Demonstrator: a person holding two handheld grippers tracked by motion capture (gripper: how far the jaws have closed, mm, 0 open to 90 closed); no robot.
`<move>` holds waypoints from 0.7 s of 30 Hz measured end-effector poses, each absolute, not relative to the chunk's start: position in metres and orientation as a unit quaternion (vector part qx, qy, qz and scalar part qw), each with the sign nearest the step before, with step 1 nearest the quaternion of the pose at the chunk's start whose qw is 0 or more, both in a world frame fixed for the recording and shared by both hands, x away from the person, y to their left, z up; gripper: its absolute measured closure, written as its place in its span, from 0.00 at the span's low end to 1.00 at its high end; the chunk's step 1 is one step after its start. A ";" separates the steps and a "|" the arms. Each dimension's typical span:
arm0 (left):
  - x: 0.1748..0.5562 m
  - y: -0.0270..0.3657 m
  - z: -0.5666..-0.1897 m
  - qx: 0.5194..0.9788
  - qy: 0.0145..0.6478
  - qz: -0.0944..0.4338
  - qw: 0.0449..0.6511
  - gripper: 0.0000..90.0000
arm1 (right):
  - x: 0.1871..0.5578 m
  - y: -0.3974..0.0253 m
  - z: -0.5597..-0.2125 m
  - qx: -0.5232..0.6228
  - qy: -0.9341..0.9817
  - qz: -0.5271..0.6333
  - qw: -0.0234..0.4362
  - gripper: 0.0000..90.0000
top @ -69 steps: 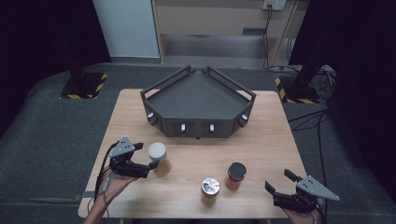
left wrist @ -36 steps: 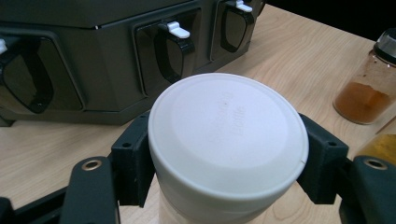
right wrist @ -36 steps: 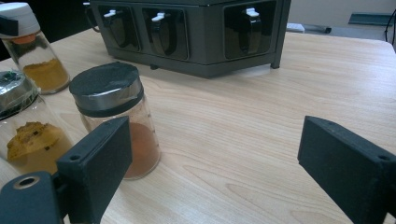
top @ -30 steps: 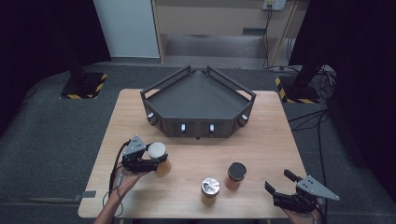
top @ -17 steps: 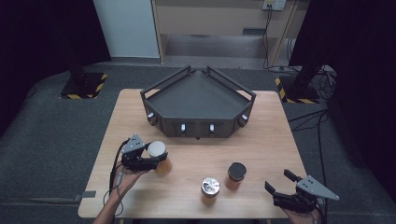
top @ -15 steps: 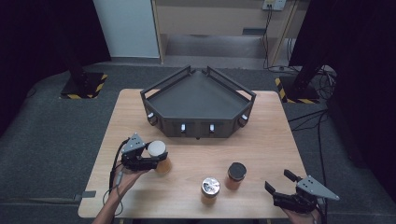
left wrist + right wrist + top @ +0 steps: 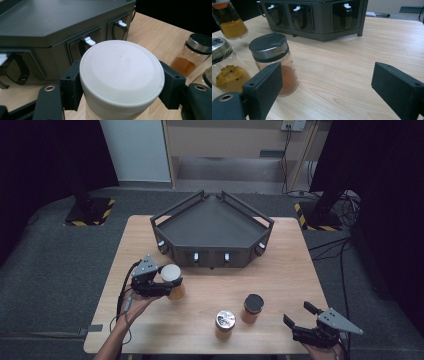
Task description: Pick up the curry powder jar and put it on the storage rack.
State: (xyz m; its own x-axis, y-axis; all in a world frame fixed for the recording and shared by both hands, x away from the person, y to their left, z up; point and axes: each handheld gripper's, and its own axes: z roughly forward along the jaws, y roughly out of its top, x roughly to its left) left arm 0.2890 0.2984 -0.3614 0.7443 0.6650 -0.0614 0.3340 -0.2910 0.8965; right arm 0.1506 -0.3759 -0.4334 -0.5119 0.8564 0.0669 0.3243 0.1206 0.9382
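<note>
A jar with a white lid (image 7: 171, 273) and yellow-orange powder stands at the table's left, in front of the black rack (image 7: 212, 227). My left gripper (image 7: 161, 282) is shut on it. In the left gripper view the pads (image 7: 72, 85) press both sides of the jar (image 7: 122, 77) just under the lid. In the right gripper view that jar (image 7: 229, 25) seems slightly off the wood. My right gripper (image 7: 298, 315) is open near the front right edge, nothing between its jaws (image 7: 329, 87).
A black-lidded jar (image 7: 253, 307) of reddish powder and a silver-lidded jar (image 7: 225, 322) stand at the front middle, left of my right gripper. The black-lidded jar (image 7: 273, 62) is close to its left jaw. The rack's front (image 7: 317, 17) has small latched drawers.
My left gripper moved right to the white-lidded jar and shut on it; over the last second it has barely moved. The right gripper has stayed put.
</note>
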 end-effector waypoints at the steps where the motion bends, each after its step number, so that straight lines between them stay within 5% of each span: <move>1: 0.290 0.298 -0.359 0.787 0.316 0.164 0.504 0.36 | 0.151 -0.376 -0.433 0.420 0.702 0.513 0.260 0.11; 21: 0.317 0.284 -0.313 0.794 0.308 0.160 0.498 0.36 | 0.151 -0.377 -0.434 0.420 0.702 0.514 0.258 0.11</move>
